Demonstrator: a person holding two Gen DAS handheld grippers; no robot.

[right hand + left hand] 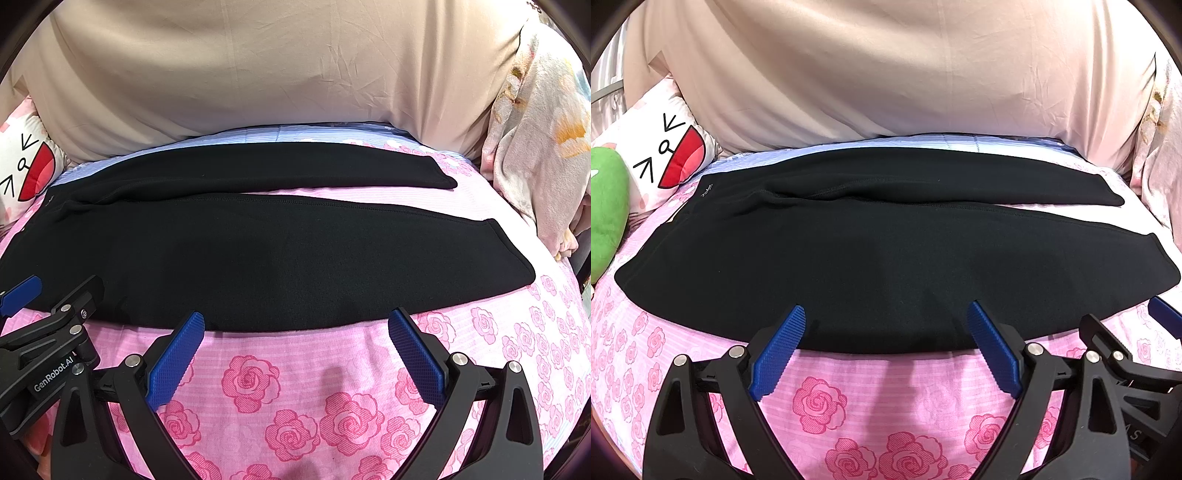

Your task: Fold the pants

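Observation:
Black pants (827,258) lie spread flat on a pink rose-print bed sheet (871,402), waist at the left, both legs running right and slightly apart. They also show in the right wrist view (258,254). My left gripper (886,314) is open and empty, its blue fingertips over the near edge of the pants. My right gripper (295,321) is open and empty, at the near edge of the pants further right. The right gripper's side shows in the left wrist view (1126,354), and the left gripper's side shows in the right wrist view (55,332).
A large beige pillow (886,74) stands behind the pants. A white cartoon-face cushion (665,147) and a green plush (605,214) sit at the left. A crumpled floral quilt (543,129) lies at the right. Bare pink sheet (295,387) lies in front.

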